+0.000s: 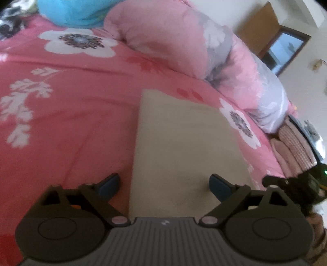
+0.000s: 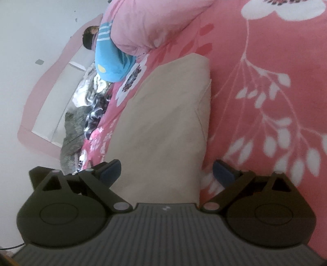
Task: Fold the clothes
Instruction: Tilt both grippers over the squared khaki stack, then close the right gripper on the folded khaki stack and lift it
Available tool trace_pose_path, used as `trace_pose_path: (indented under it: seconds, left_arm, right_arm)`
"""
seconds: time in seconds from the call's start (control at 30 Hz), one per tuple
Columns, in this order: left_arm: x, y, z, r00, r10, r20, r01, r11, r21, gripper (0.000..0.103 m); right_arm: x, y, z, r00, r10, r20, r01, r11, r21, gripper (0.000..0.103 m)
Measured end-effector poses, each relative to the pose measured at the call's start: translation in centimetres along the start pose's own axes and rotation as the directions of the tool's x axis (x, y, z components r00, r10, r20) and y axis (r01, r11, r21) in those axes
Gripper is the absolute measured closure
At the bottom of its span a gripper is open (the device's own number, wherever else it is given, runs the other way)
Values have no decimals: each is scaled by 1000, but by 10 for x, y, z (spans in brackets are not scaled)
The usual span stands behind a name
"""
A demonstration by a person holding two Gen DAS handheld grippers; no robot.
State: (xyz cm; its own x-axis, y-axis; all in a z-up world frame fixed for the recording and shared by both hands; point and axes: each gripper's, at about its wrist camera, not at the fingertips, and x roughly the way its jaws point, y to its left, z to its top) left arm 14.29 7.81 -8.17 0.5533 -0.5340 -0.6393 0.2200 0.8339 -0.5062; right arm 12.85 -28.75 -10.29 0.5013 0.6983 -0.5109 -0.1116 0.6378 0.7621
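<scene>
Beige cloth [image 1: 184, 147]: folded flat on pink bedspread [image 1: 71, 114]
Left claw [image 1: 164, 185]: wide, empty; above cloth
Right claw [image 2: 166, 173]: wide, empty

Soft, even daylight, faint shadows, slight motion blur, and strong fisheye bending at the edges

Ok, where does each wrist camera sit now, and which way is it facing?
Left wrist: on the left gripper, angled down along the folded beige cloth on the pink floral bedsheet; its open fingers show.
Right wrist: on the right gripper, rolled sideways, facing the cloth and pink headboard; open fingers show.
Shared: cloth, bedsheet, blue plush toy.
</scene>
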Motion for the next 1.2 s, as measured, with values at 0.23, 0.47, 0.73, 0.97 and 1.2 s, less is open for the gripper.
trace_pose_path:
  seconds: [0.23, 0.47, 0.73, 0.97, 1.2]
  left_arm:
    - [25, 3, 14, 992, -106, -64, 108, 994, 20, 6]
    - [35, 2, 17, 981, -171, -91, 173, 985, 20, 9]
    - [41, 5, 19, 972, -210, -104, 212, 977, 4, 11]
    - [28, 7, 23, 965, -250, -77, 244, 967, -73, 23]
    - [3, -9, 14, 948, -318, -20, 315, 945, -88, 27]
  right_arm:
    - [32, -1, 27, 994, 77, -71, -77, 997, 8, 5]
    - [48, -1, 39, 989, 116, -96, -117, 993, -7, 9]
    - [42, -17, 34, 977, 168, -134, -167, 986, 17, 41]
    - [70, -16, 43, 966, 234, -106, -229, 971, 64, 73]
    - [39, 14, 45, 971, 232, -55, -230, 972, 39, 82]
